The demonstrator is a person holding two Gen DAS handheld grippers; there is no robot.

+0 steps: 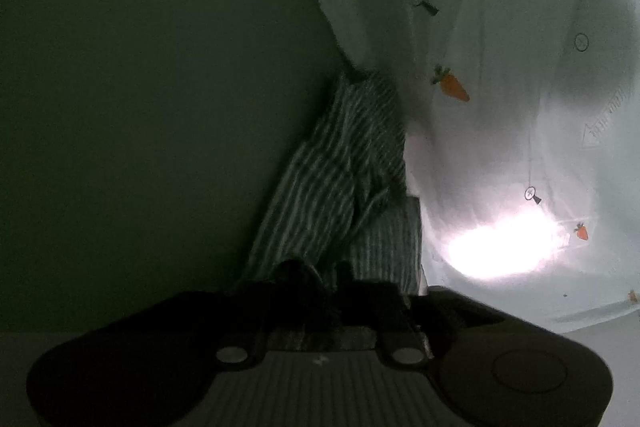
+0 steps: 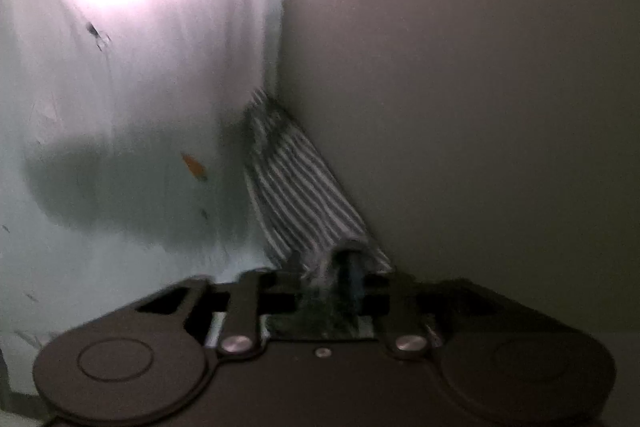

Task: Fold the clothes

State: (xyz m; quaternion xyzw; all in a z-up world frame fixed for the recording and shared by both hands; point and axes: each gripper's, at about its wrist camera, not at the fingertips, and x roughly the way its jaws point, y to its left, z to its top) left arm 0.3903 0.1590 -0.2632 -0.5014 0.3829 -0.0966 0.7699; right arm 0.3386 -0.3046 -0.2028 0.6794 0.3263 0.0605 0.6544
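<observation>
Both the left tongs [image 1: 320, 277] and right tongs [image 2: 332, 267] stand narrow with striped cloth [image 1: 344, 155] between; ease back gently so the fold stays flat.

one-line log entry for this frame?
step: fold | left tool: at striped cloth | right tool: at same cloth | under: carrot-print sheet

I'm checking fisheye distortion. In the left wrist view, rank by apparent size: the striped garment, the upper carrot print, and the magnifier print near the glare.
1. Striped garment, by far the largest.
2. Upper carrot print.
3. Magnifier print, smallest, though it lies nearer the camera.
</observation>
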